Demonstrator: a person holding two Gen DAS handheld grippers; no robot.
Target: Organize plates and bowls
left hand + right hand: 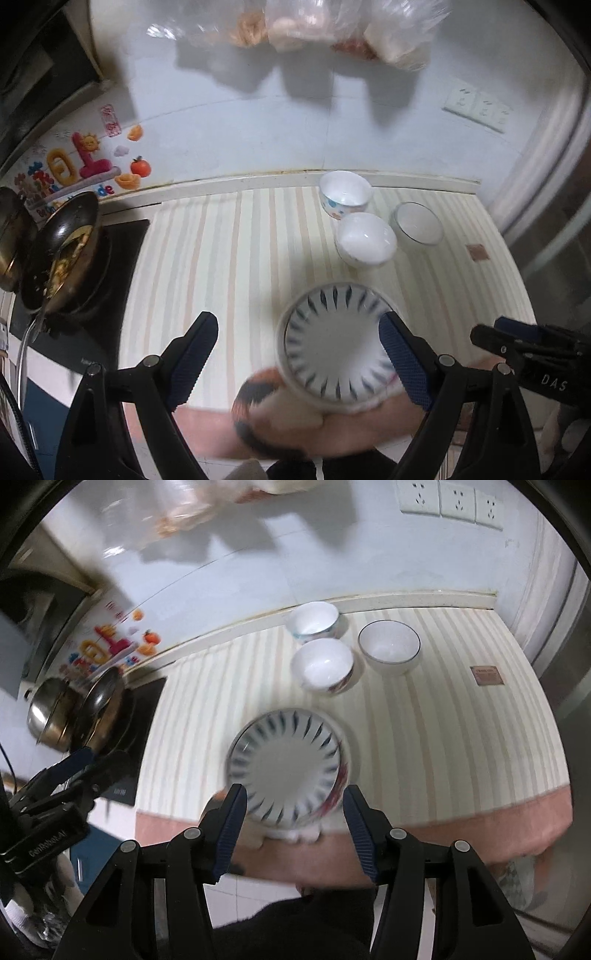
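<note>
A stack of white plates with dark radial marks (pixel 334 341) (pixel 286 766) sits at the near edge of the striped counter, blurred. Three bowls stand behind it: a patterned bowl (pixel 345 194) (pixel 314 622) by the wall, a white bowl (pixel 365 238) (pixel 323 664) in front of it, and a thin-rimmed bowl (pixel 417 223) (pixel 389 646) to the right. My left gripper (pixel 299 354) is open; its right finger overlaps the plates' right rim. My right gripper (pixel 293 827) is open, with its fingers on either side of the plates' near rim. Neither holds anything.
A black stove (pixel 107 295) (pixel 140 738) at the left carries a pan of food (pixel 62 254) and a steel pot (pixel 48 710). A cat (pixel 258 402) lies under the plates' near edge. A steel fridge (pixel 554 184) bounds the right. Bags hang on the wall (pixel 332 29).
</note>
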